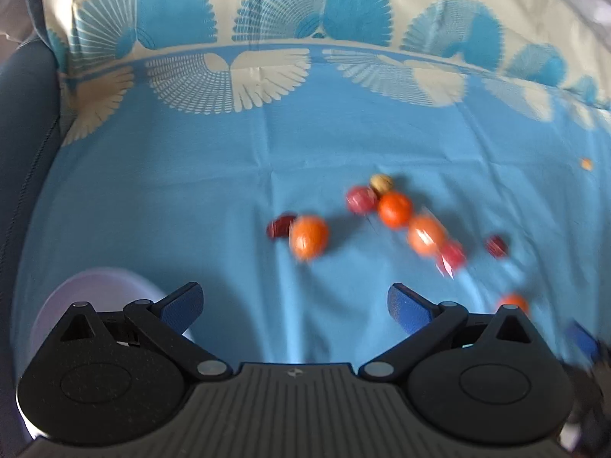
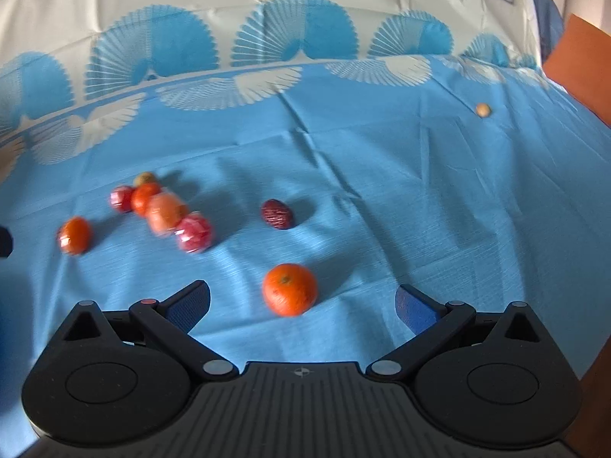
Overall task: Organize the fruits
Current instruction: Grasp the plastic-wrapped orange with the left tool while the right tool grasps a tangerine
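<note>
Round, dimpled orange (image 2: 290, 289) resting on creased blue cloth (image 2: 382, 198), just ahead of the right tongs (image 2: 301, 307), between blue-padded fingers spread wide, touching neither. Left tongs (image 1: 294, 307) likewise spread, empty. Farther left, blurred cluster of fruit (image 2: 164, 210); wrinkled dark date (image 2: 277, 213) apart.

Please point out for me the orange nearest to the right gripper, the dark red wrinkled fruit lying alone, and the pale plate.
Round orange tangerine (image 2: 290, 289): right wrist view, middle of its peel.
Dark red wrinkled date-like fruit (image 2: 277, 213): right wrist view, centre of its skin.
Pale lilac round plate (image 1: 95, 290): left wrist view, bare inner surface.
</note>
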The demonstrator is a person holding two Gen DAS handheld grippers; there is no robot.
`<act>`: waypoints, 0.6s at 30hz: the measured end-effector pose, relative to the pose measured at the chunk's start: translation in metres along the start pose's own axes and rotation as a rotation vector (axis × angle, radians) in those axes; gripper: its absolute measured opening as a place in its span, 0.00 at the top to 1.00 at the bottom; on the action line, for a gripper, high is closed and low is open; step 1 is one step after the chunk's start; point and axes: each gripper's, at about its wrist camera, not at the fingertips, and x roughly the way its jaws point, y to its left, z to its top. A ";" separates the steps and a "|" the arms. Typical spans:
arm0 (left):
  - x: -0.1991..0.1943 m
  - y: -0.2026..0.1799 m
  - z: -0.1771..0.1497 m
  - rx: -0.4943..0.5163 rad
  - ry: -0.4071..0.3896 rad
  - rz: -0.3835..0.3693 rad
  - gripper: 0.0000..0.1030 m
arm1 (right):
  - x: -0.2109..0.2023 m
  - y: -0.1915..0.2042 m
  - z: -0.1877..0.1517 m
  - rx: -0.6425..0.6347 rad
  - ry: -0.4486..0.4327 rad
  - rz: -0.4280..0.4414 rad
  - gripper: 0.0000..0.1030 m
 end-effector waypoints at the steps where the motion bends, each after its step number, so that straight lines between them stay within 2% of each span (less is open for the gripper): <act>1: 0.016 -0.003 0.007 -0.001 0.011 0.013 0.00 | 0.012 0.000 0.000 0.025 -0.003 -0.001 0.01; 4: 0.058 -0.006 0.024 -0.011 0.049 0.032 0.00 | 0.036 0.000 -0.001 0.070 0.004 0.002 0.01; 7: 0.091 -0.002 0.032 -0.042 0.093 0.058 0.00 | 0.048 0.004 -0.005 0.059 0.023 -0.002 0.01; 12: 0.112 0.003 0.036 -0.070 0.126 0.077 0.01 | 0.047 0.015 -0.013 -0.011 -0.006 -0.052 0.01; 13: 0.112 0.003 0.037 -0.071 0.128 0.069 0.06 | 0.047 0.015 -0.013 -0.011 -0.009 -0.053 0.01; 14: 0.110 0.004 0.037 -0.075 0.126 0.044 0.20 | 0.046 0.014 -0.013 -0.007 -0.009 -0.050 0.02; 15: 0.106 0.005 0.037 -0.083 0.117 0.003 0.34 | 0.045 0.013 -0.013 -0.001 -0.007 -0.043 0.09; 16: 0.102 0.002 0.037 -0.086 0.106 -0.022 0.64 | 0.042 0.013 -0.014 0.002 -0.014 -0.036 0.16; 18: 0.093 -0.002 0.035 -0.070 0.088 -0.027 0.63 | 0.033 0.017 -0.018 -0.015 -0.045 -0.046 0.59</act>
